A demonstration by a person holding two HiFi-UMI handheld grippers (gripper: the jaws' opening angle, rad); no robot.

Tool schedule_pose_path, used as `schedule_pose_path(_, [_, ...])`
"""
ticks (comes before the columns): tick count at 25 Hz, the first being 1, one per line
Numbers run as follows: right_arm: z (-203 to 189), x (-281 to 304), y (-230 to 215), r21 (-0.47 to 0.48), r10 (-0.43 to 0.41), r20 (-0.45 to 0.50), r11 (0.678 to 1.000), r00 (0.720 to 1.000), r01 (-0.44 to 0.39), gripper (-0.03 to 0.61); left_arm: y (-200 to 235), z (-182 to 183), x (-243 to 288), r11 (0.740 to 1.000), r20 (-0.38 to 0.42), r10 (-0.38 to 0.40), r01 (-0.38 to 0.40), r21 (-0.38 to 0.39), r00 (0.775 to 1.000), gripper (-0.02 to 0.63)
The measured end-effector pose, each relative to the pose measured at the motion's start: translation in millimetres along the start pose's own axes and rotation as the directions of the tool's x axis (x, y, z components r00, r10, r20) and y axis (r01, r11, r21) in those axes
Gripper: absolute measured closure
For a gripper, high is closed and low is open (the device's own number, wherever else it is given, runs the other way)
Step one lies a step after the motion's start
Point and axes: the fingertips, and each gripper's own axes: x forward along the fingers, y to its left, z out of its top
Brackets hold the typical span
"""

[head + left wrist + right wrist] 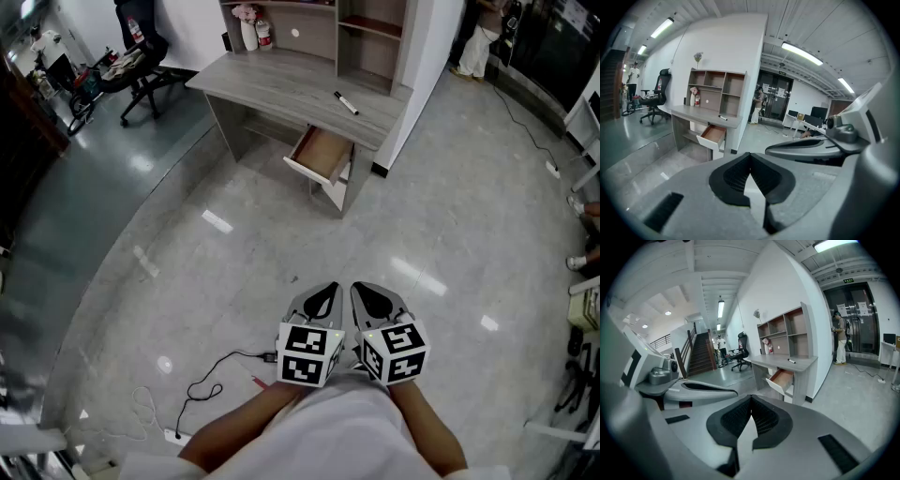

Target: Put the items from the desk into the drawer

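A grey desk (pixel 291 86) stands far ahead across the floor. A black marker (pixel 346 103) lies on its top near the right end. Below it a wooden drawer (pixel 320 155) is pulled out and looks empty. My left gripper (pixel 328 289) and right gripper (pixel 361 287) are side by side close to my body, well short of the desk. Both are shut with nothing between the jaws. The left gripper view shows the marker (pixel 722 117) and drawer (pixel 712 133) beyond its shut jaws. The right gripper view shows the marker (pixel 791 361) and drawer (pixel 780 378) too.
A shelf unit with a small vase and bottles (pixel 253 33) sits on the desk's back. An office chair (pixel 141 66) stands to the left. A black cable (pixel 216 375) trails on the floor near my feet. A person (pixel 478 37) stands by the far doorway.
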Motion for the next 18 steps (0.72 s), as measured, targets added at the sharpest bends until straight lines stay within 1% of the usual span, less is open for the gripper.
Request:
schedule_pose_path(6, [6, 4, 6, 0.012, -0.006, 0.015, 1.000, 1.000, 0.006, 0.577, 9, 4, -4, 1.000, 0.006, 0.001, -0.001, -0.012, 1.000, 0.612])
schedule_pose_path(12, [3, 14, 7, 0.010, -0.016, 0.003, 1.000, 1.000, 0.016, 0.577, 22, -3, -1, 0.999, -0.004, -0.003, 0.002, -0.036, 1.000, 0.612])
schedule_pose_path(18, [8, 25, 1, 0.021, -0.007, -0.008, 1.000, 1.000, 0.007, 0.577, 33, 5, 6, 0.999, -0.001, 0.009, -0.009, -0.042, 1.000, 0.612])
